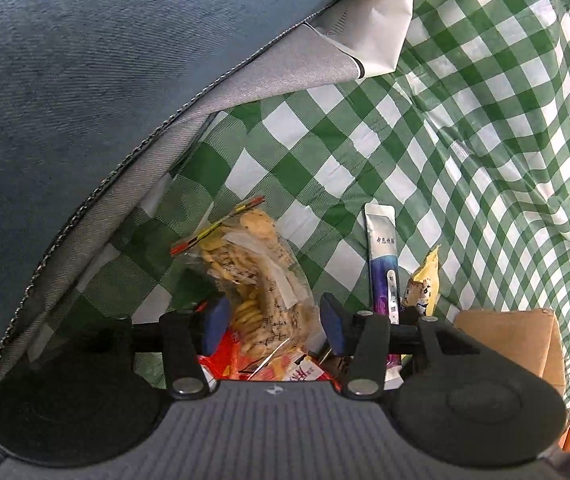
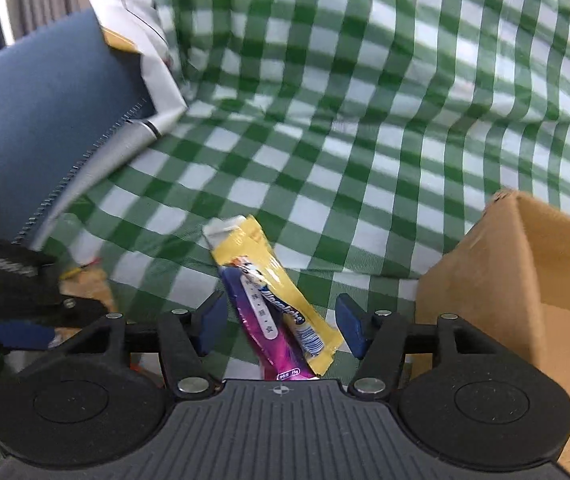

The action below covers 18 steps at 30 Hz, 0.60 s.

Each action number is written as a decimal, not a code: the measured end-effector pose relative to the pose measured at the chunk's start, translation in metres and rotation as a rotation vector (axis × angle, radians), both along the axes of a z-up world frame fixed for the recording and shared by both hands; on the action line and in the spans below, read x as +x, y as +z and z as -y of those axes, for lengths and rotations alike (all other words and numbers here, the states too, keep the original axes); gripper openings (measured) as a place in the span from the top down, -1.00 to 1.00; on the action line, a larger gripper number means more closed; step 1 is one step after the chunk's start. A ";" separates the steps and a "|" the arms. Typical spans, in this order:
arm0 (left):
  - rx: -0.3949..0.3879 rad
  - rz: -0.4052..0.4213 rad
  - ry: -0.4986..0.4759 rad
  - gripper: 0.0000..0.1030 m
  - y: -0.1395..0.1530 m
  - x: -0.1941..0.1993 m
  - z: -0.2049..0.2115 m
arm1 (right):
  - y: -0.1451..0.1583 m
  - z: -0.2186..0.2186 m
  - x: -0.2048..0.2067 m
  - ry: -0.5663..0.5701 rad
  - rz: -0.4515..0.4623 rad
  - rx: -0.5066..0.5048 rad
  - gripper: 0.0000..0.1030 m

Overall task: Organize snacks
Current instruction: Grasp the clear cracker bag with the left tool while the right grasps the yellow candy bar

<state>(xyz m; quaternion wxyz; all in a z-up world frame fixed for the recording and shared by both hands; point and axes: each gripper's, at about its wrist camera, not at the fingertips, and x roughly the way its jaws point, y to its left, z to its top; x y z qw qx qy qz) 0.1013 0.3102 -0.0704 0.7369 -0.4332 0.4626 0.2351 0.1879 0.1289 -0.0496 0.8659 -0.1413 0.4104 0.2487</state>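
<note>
Snacks are spread on a green-checked cloth (image 2: 325, 128). Left tool (image 1: 273, 322) is seen released, its pads apart around a clear bag of biscuits (image 1: 253, 276) without pressing it; red packets (image 1: 241, 360) lie beneath. Right tool (image 2: 281, 324) is likewise released, poised over a yellow wrapper (image 2: 269, 276) crossed on a purple sachet (image 2: 261, 324). A cardboard box (image 2: 525, 280) stands right. Step judged: picking up. Closing on one item is needed next.
</note>
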 end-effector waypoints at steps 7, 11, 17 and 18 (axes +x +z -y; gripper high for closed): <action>-0.002 -0.020 0.002 -0.08 -0.004 0.004 -0.001 | -0.029 0.001 0.024 -0.077 -0.073 0.021 0.11; -0.005 -0.019 0.003 -0.08 -0.004 0.005 -0.001 | -0.035 0.008 0.029 -0.109 -0.083 0.056 0.40; 0.007 -0.013 -0.005 -0.01 -0.004 0.004 -0.001 | -0.026 0.012 0.025 -0.089 -0.033 0.044 0.76; 0.012 -0.012 -0.007 0.01 -0.003 0.004 0.000 | -0.023 0.014 0.024 -0.092 -0.029 0.052 0.77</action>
